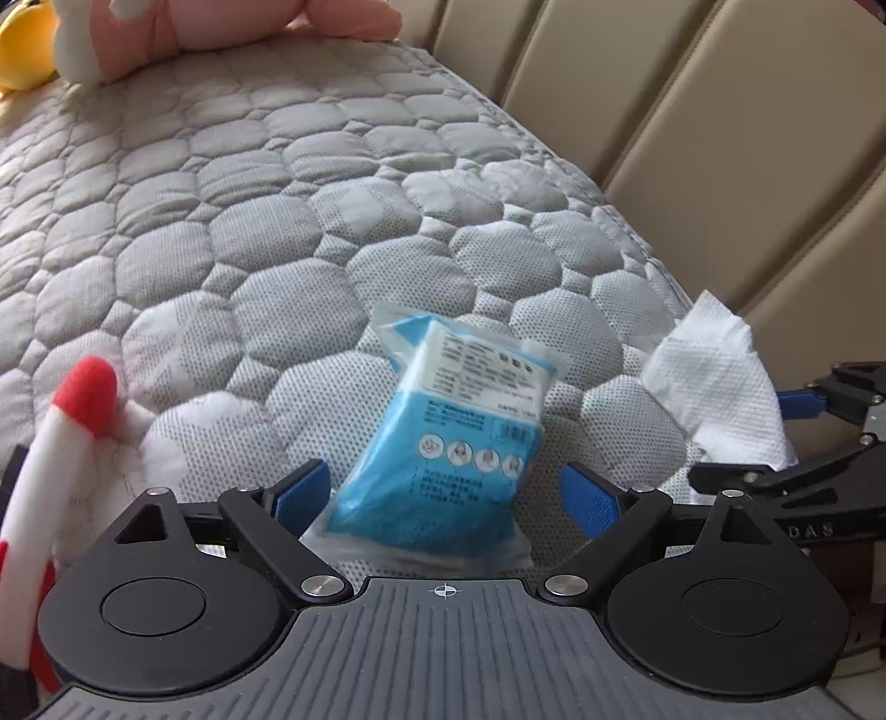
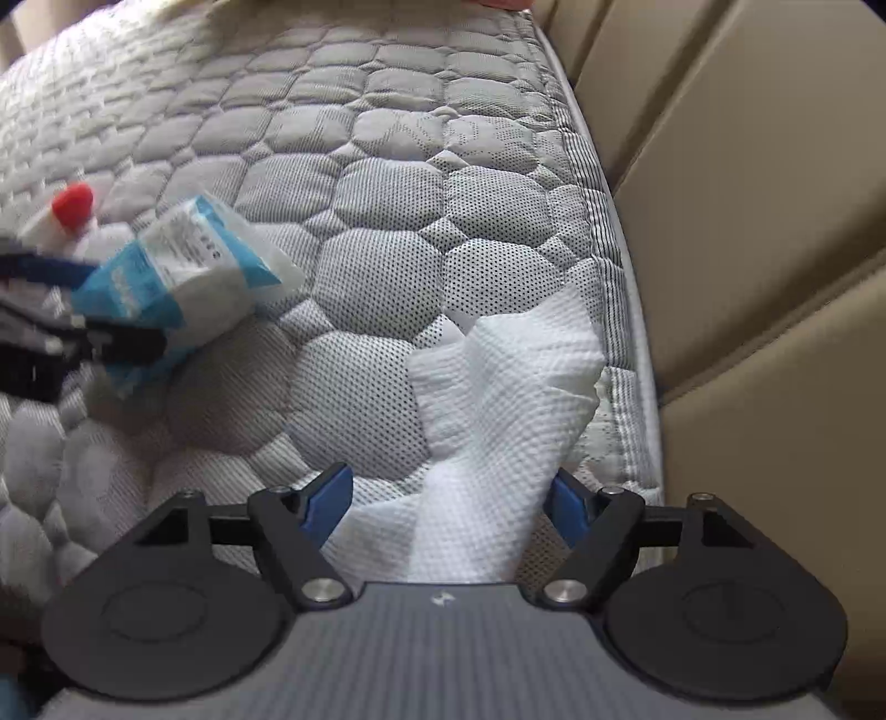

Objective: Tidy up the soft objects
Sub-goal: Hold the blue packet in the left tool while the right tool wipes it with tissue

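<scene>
- Left gripper [image 1: 446, 493] spread wide around the blue packet [image 1: 451, 437] on the mattress [image 1: 249, 232].
- Right gripper [image 2: 451, 498] wide, tissue [image 2: 498, 410] between its fingers.

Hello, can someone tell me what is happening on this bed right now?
A person is tidying soft things on a grey quilted mattress with two handheld tools. The left tool is open around a blue tissue pack, not clamped on it. The right tool is open around a crumpled white paper towel near the mattress edge. A red and white plush lies to the left, and a pink plush sits farther away.
</scene>
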`<state>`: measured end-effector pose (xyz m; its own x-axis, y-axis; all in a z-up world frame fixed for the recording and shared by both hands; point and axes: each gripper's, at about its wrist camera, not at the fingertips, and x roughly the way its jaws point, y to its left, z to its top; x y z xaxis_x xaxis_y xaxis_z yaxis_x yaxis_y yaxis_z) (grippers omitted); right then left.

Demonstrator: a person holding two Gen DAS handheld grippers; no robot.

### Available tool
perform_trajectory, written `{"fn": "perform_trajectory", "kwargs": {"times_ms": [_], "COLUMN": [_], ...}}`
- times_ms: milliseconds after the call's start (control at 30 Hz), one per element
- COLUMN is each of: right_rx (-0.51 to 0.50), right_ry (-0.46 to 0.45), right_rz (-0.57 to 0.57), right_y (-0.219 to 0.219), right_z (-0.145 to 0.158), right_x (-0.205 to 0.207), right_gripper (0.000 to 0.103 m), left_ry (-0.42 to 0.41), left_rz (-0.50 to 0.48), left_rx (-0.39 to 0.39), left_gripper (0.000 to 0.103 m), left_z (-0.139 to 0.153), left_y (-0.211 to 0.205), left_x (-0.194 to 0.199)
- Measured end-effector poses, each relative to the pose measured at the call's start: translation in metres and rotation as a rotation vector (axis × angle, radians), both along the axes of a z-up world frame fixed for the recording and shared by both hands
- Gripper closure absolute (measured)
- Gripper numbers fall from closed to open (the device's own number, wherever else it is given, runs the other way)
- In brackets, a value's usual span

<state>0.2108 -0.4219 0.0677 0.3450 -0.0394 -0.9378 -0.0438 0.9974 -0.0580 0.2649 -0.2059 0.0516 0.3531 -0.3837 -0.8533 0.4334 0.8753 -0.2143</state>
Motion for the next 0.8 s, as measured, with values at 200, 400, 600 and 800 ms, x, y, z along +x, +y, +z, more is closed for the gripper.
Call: {"fn": "perform_trajectory", "kwargs": {"times_ms": [200, 400, 600, 800], "right_rx": [0.138, 0.171, 0.178, 0.448], "right_ry": [0.047, 0.069, 0.057, 0.060], "right_rz": [-0.187, -0.203, -0.176, -0.251], "right_y": [-0.034, -0.047, -0.041, -0.044], "right_z": [-0.018, -0.019, -0.008, 0.004], "right_x": [0.022, 0.022, 0.019, 0.025], "right_gripper": [0.060, 0.074, 0.096, 0.096], "left_ry": [-0.147, -0.494, -0.606, -0.540], "left_rz": [-0.129, -0.470, -0.759, -0.510], "left_rx": [0.089, 0.266, 0.451, 0.433], "left_gripper": [0.008, 0.008, 0.008, 0.007], "left_z": [0.006, 0.012, -0.021, -0.017], "left_y": [-0.015, -0.038, -0.051, -0.041], "left_x": [-0.020, -0.066, -0.082, -0.029]}}
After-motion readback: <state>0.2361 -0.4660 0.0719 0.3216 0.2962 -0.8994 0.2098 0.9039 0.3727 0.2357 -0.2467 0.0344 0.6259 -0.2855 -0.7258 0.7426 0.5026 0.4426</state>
